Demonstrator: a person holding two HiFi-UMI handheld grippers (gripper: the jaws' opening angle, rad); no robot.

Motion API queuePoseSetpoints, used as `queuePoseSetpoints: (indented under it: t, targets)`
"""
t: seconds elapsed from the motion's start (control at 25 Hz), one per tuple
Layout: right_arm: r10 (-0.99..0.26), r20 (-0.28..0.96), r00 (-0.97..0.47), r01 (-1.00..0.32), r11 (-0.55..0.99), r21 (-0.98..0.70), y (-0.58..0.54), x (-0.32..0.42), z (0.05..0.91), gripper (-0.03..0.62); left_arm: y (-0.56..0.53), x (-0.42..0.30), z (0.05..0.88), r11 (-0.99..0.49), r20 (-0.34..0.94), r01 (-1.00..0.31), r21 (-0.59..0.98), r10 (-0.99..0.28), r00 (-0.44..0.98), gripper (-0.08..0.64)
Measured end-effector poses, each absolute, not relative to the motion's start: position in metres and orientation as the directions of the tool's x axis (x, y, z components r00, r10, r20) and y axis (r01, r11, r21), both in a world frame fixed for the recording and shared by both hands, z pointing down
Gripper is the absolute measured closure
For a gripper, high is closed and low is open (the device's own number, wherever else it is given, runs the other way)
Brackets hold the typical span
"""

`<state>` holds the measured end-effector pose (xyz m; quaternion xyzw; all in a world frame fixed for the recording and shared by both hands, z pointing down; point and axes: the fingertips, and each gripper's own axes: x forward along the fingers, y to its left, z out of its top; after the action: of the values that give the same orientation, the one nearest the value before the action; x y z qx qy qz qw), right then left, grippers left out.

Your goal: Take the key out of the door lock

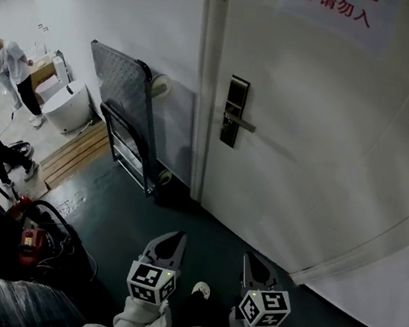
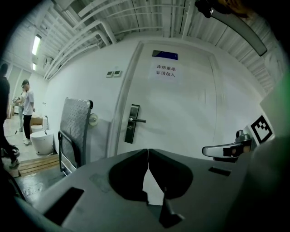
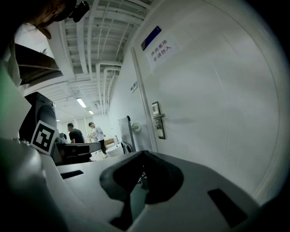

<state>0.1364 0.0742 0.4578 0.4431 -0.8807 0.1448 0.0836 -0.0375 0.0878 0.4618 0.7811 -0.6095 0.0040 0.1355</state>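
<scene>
A dark lock plate (image 1: 233, 111) with a silver lever handle (image 1: 240, 123) sits on the white door (image 1: 326, 141), well ahead of both grippers. From here no key can be made out at the lock. My left gripper (image 1: 173, 236) and right gripper (image 1: 253, 258) are held low, side by side, pointing toward the door, both shut and empty. In the left gripper view the jaw tips of the left gripper (image 2: 147, 150) meet below the distant lock plate (image 2: 132, 123). In the right gripper view the right gripper (image 3: 143, 153) is closed, with the lock plate (image 3: 158, 120) far off.
A folded platform trolley (image 1: 125, 102) leans on the wall left of the door. A wooden pallet (image 1: 73, 153), a white bin (image 1: 70, 105) and two people (image 1: 9, 70) are further left. A red device with cables (image 1: 30, 239) lies at the lower left. A paper sign (image 1: 336, 6) hangs on the door.
</scene>
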Motion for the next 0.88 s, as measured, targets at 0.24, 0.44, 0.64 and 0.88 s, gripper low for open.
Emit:
queuePoseSetpoints:
  t: [0.24,0.44,0.64,0.88]
  targets:
    - [-0.746,0.294,-0.598,-0.801,0.567,-0.19,0.036,0.132,0.463,0.54,0.049,-0.04,0.467,-0.216,0.187,-0.952,0.216,-0.948,0.258,0.545]
    - [-0.744,0.309,-0.593,-0.805,0.557,-0.206,0.008,0.133,0.472,0.54,0.02,-0.038,0.474,-0.219,0.206,-0.95,0.22,-0.942,0.265,0.545]
    - [-0.739,0.31,-0.598,-0.801,0.559,-0.212,-0.016,0.131,0.478,0.54,-0.004,-0.044,0.48,-0.201,0.214,-0.956,0.216,-0.945,0.247,0.545]
    - [-0.738,0.311,-0.598,-0.801,0.556,-0.221,-0.034,0.131,0.488,0.54,-0.022,-0.051,0.488,-0.186,0.217,-0.96,0.211,-0.948,0.231,0.545]
